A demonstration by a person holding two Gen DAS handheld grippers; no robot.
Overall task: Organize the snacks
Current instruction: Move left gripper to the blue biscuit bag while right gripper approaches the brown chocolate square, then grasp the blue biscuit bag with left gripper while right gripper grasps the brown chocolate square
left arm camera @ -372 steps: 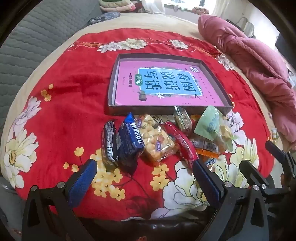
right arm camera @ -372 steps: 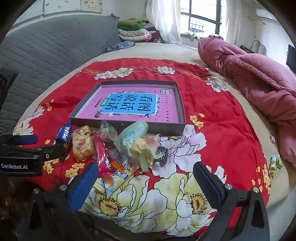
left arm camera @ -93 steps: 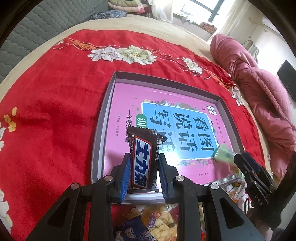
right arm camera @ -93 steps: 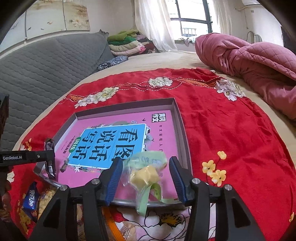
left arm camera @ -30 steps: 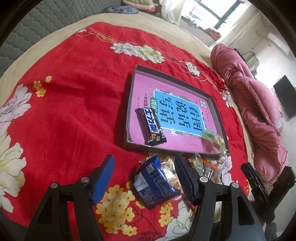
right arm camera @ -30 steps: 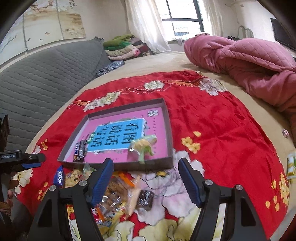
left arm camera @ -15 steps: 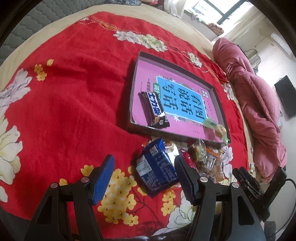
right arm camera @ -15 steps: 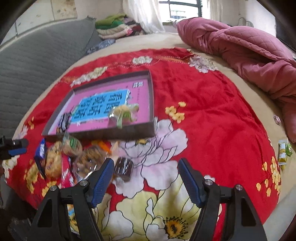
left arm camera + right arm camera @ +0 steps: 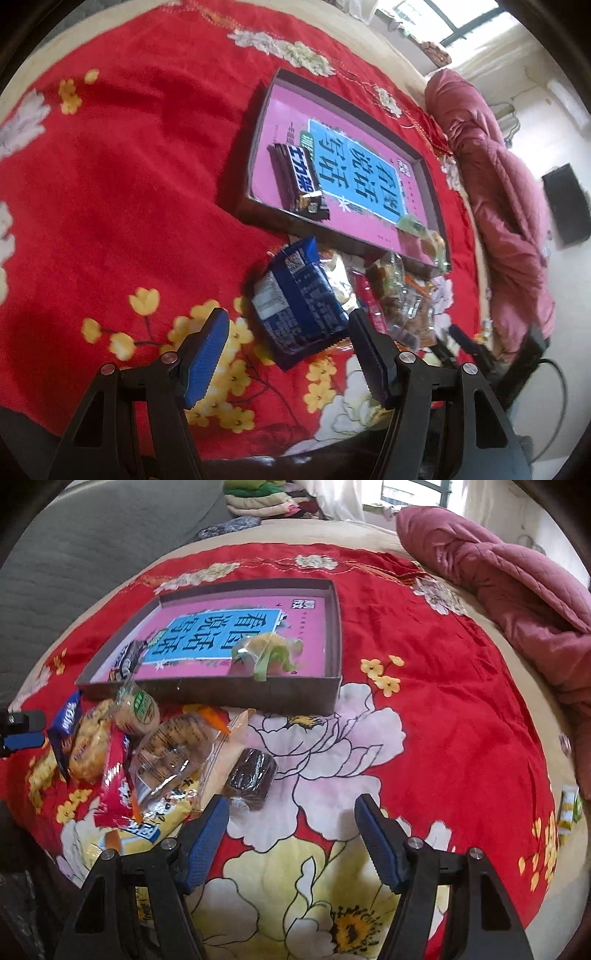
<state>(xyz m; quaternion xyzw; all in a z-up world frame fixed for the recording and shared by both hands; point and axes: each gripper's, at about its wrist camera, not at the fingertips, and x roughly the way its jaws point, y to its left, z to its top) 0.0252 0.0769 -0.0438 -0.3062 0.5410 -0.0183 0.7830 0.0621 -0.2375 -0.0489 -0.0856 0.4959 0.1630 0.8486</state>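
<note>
we take the shallow tray (image 9: 334,602) on the red floral bedspread (image 9: 443,686) as our landmark. on the tray's left side lies a dark chocolate bar (image 9: 297,177); near its right front corner sits a green-wrapped sweet (image 9: 266,653), both already sorted. the rest of the snacks lie heaped just in front of the tray's front wall. our left gripper (image 9: 286,354) hangs over the left end of that heap, jaws spread and empty, with the blue biscuit pack (image 9: 297,299) just ahead between them. our right gripper (image 9: 291,829) is released too, holding nothing, with the small dark brown wrapped cake (image 9: 253,771) near its left finger. we judge the step to be the next pick-up: each gripper needs to come down around its packet, clamp, then carry it over the tray's front wall.
</note>
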